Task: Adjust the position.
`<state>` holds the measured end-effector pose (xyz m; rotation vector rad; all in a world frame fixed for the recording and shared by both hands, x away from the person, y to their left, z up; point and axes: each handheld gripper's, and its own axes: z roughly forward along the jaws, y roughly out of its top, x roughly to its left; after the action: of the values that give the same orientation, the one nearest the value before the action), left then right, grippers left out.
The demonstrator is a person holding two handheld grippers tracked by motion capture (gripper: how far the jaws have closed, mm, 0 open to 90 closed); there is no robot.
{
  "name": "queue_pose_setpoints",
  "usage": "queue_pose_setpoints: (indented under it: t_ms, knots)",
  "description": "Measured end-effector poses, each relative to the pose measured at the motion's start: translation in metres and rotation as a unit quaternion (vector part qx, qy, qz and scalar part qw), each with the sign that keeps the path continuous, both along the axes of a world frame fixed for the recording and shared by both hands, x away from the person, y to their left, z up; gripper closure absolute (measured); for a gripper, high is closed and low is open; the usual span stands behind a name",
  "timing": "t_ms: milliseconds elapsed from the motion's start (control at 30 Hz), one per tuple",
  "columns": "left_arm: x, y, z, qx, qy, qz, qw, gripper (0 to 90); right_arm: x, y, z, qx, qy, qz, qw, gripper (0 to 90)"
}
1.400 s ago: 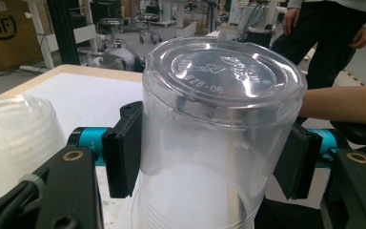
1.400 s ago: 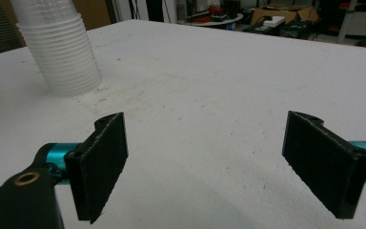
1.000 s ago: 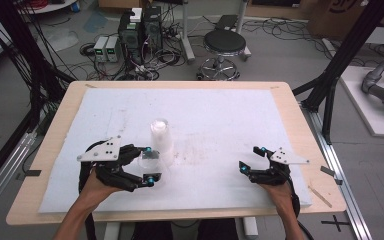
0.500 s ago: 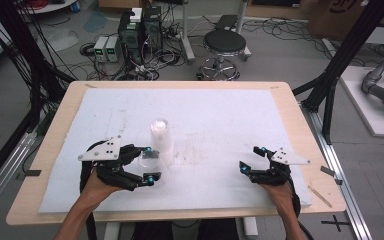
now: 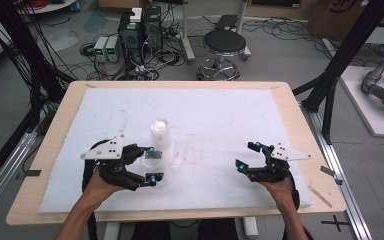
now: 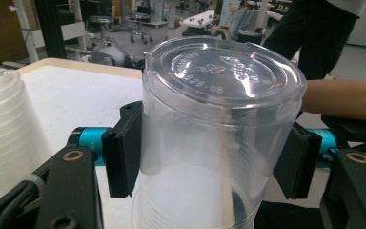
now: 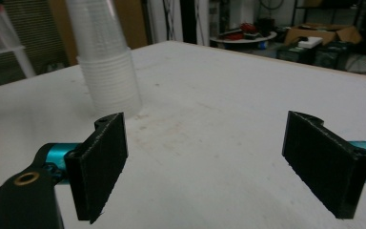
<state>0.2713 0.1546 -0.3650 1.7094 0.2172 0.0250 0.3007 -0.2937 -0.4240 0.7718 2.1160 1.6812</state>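
Observation:
A clear plastic cup (image 6: 219,124) stands upside down between the two black pads of my left gripper (image 6: 209,160), which touch its sides; the gripper is shut on it. In the high view that cup (image 5: 150,159) and my left gripper (image 5: 152,164) are on the white mat at the front left. A stack of upside-down clear cups (image 5: 160,133) stands just beyond them, and shows again (image 6: 2,138) (image 7: 107,71) in both gripper views. My right gripper (image 5: 244,154) rests low at the front right, open, with bare mat between its pads (image 7: 102,162).
The white mat (image 5: 215,115) covers most of the wooden table (image 5: 300,125). A person's forearm (image 6: 343,98) shows beyond the held cup. Past the table's far edge are a stool (image 5: 223,45), electronics boxes and cables on the floor.

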Motion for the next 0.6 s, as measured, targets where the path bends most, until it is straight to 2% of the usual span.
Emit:
queue_pose_setpoints:
  t_ms: [133,167,200,233,267,300,333,367,433,567,600]
  knots:
    - [0.001,-0.006,0.001,-0.003,-0.001,-0.007,1.0000,35.8,-0.002,0.014,0.013,0.008,-0.001,0.042,0.9991,15.3]
    - [0.001,-0.009,0.002,-0.007,0.000,-0.009,0.9999,35.8,-0.003,0.023,0.018,0.006,-0.003,0.065,0.9979,15.3]
    - [0.001,-0.009,0.002,-0.007,0.000,-0.009,0.9999,35.8,-0.003,0.023,0.018,0.006,-0.003,0.065,0.9979,15.3]
    - [0.001,-0.011,0.003,-0.009,-0.002,-0.010,0.9999,35.8,-0.003,0.027,0.021,0.005,-0.003,0.079,0.9969,15.3]
    - [0.001,-0.012,0.004,-0.012,-0.002,-0.012,0.9999,35.8,-0.005,0.036,0.026,0.004,-0.003,0.103,0.9946,15.3]
    - [0.001,-0.014,0.005,-0.013,-0.003,-0.013,0.9998,35.8,-0.005,0.036,0.026,0.004,-0.003,0.103,0.9946,15.3]
    - [0.002,-0.016,0.006,-0.014,-0.005,-0.014,0.9998,35.8,-0.005,0.041,0.028,0.004,-0.002,0.115,0.9933,15.3]
    - [0.002,-0.018,0.007,-0.015,-0.006,-0.016,0.9998,35.8,-0.006,0.050,0.032,0.002,-0.004,0.137,0.9905,15.3]
    - [0.002,-0.023,0.010,-0.016,-0.007,-0.020,0.9996,35.9,-0.008,0.058,0.036,0.003,-0.002,0.158,0.9875,15.3]
    - [0.002,-0.029,0.012,-0.016,-0.008,-0.026,0.9995,36.0,-0.009,0.074,0.042,-0.001,-0.004,0.190,0.9817,15.3]
    - [0.002,-0.031,0.013,-0.014,-0.008,-0.028,0.9995,36.0,-0.009,0.074,0.042,-0.001,-0.004,0.190,0.9817,15.3]
